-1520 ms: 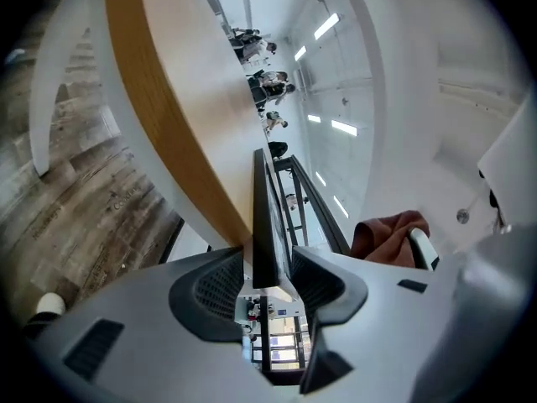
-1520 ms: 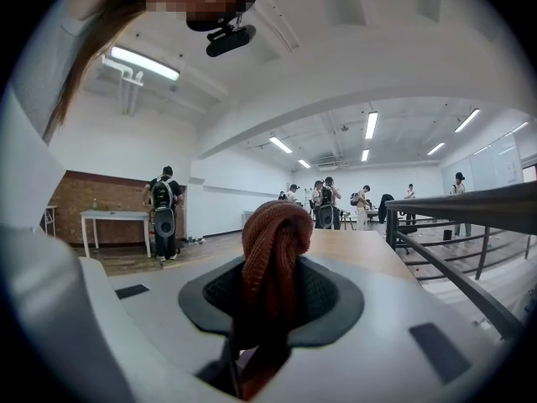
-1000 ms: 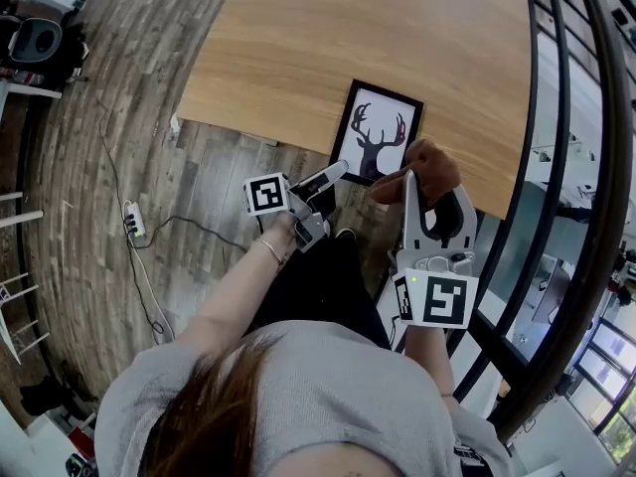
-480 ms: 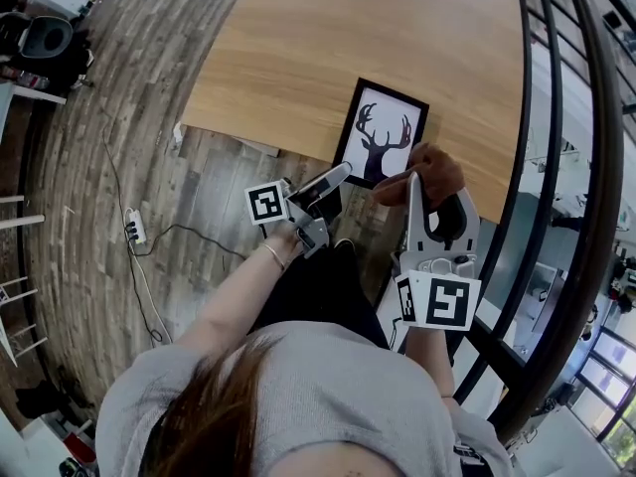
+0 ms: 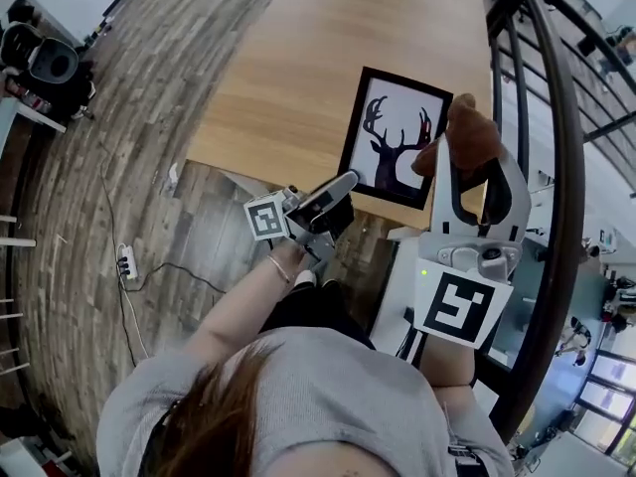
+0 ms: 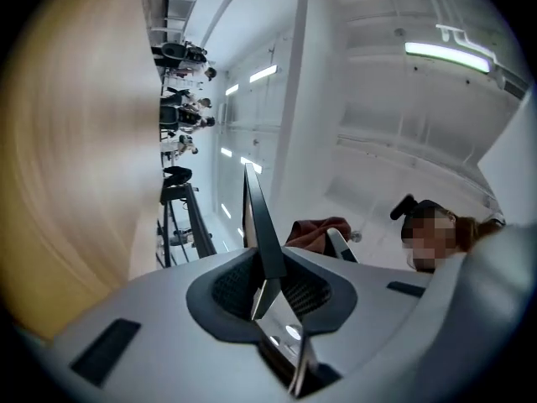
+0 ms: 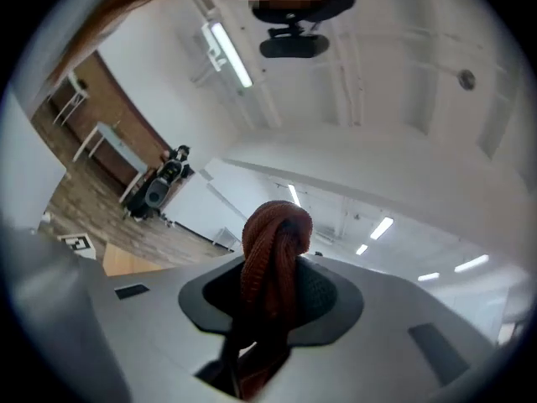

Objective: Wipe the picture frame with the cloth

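- Jaws of the left gripper (image 5: 346, 180) are closed on the lower left corner of the frame (image 5: 397, 137). In the left gripper view its thin dark edge stands up between them. I judge this grip is there to keep the frame steady for rubbing.
- Right gripper (image 5: 472, 157) has its jaws pressed together on a bunched brown cloth (image 5: 467, 127). The cloth sticks out past the tips, so probably soft cloth and not metal will meet the glass.
- Cloth is at the right edge of the frame, near the upper corner; whether it touches I cannot tell.
- Frame is tilted up, its lower edge out over the near edge of the tabletop (image 5: 288, 68).
- Tabletop beyond is bare wood, with good room to move. The railing (image 5: 556, 197) is close on the right, so there is less room there.
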